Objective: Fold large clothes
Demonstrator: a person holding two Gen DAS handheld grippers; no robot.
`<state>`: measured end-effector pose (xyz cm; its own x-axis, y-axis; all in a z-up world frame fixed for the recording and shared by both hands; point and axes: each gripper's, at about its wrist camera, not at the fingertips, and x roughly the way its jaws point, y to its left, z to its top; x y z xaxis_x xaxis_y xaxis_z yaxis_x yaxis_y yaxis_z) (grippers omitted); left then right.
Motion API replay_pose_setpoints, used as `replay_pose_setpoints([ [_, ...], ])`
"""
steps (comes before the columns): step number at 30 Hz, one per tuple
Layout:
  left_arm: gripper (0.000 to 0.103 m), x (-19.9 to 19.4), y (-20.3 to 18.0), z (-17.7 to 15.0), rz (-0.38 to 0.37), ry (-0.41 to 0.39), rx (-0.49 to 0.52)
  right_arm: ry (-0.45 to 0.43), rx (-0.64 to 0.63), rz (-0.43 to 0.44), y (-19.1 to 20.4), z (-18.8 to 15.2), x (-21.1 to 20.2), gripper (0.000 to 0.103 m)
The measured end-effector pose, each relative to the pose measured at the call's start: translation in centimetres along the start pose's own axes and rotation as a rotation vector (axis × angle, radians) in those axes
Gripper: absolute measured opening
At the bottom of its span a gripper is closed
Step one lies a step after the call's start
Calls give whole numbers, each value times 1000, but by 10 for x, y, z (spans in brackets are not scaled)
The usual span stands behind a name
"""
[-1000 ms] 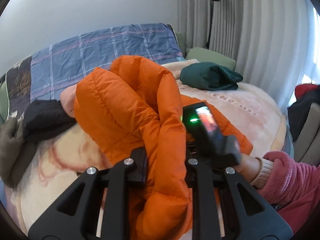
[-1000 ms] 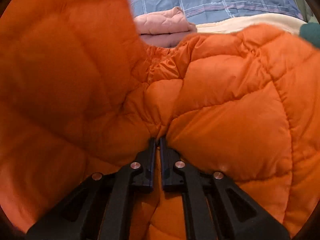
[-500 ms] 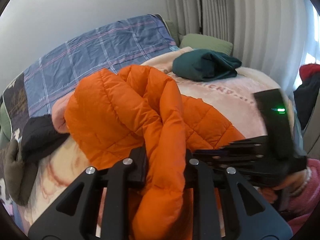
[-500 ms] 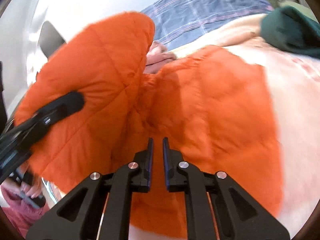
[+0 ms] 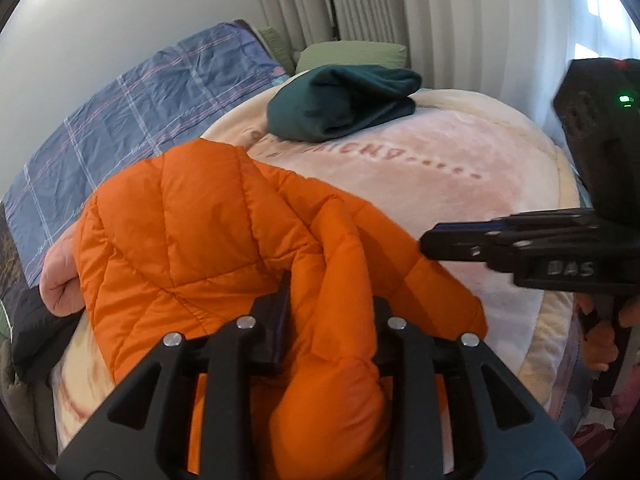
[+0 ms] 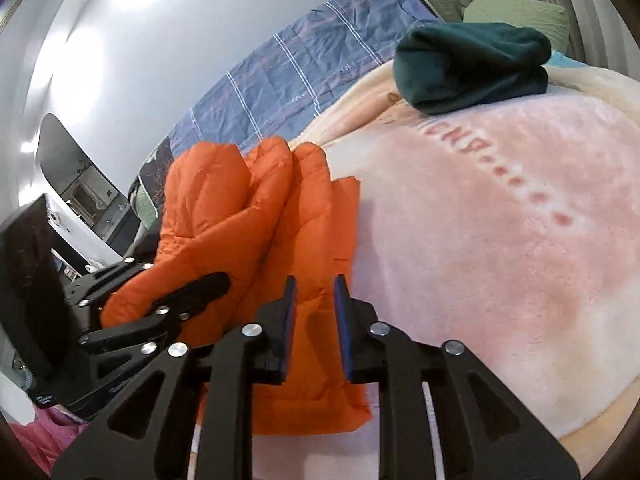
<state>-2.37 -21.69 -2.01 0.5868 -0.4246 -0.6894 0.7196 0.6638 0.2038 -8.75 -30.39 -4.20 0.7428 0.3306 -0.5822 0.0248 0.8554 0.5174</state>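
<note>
While the left gripper (image 5: 328, 320) clamps the orange jacket (image 5: 192, 248) bunched on the bed (image 5: 460, 208) | right gripper (image 6: 314, 312) jaws parted, empty | fold barely begun, flattening left.

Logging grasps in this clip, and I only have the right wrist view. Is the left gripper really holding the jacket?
Observer: Yes. The left gripper is clamped on a thick fold of the jacket, which bulges out between its fingers.
Reviewer: Anything hidden behind the jacket from my side?
Observer: A pink garment shows at the jacket's left edge, partly covered by it.
</note>
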Motion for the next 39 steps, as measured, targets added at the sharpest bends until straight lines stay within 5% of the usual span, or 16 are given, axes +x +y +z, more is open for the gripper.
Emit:
replay_pose_setpoints([
  [9, 42, 10, -8, -7, -85, -16, -8, 121, 40, 11, -9, -9, 60, 21],
  [13, 52, 16, -3, -4, -146, -15, -59, 76, 40, -16, -11, -2, 35, 23],
  [18, 70, 27, 6, -1, -337, 16, -143, -17, 47, -22, -15, -3, -19, 27],
  [20, 71, 31, 11, 1, -398, 40, -175, 0, 28, -13, -7, -10, -25, 28],
  [23, 71, 41, 28, 5, -502, 91, -244, 41, -17, 27, 11, -26, -22, 43],
  [29, 67, 45, 27, 11, -517, 133, -221, 70, -98, 107, 49, -35, -22, 73],
  [32, 66, 49, 24, 15, -537, 140, -217, 65, -105, 129, 64, -30, -13, 73],
  [39, 65, 52, 23, 23, -607, 137, -194, 36, 7, 23, 50, -28, -6, 73],
])
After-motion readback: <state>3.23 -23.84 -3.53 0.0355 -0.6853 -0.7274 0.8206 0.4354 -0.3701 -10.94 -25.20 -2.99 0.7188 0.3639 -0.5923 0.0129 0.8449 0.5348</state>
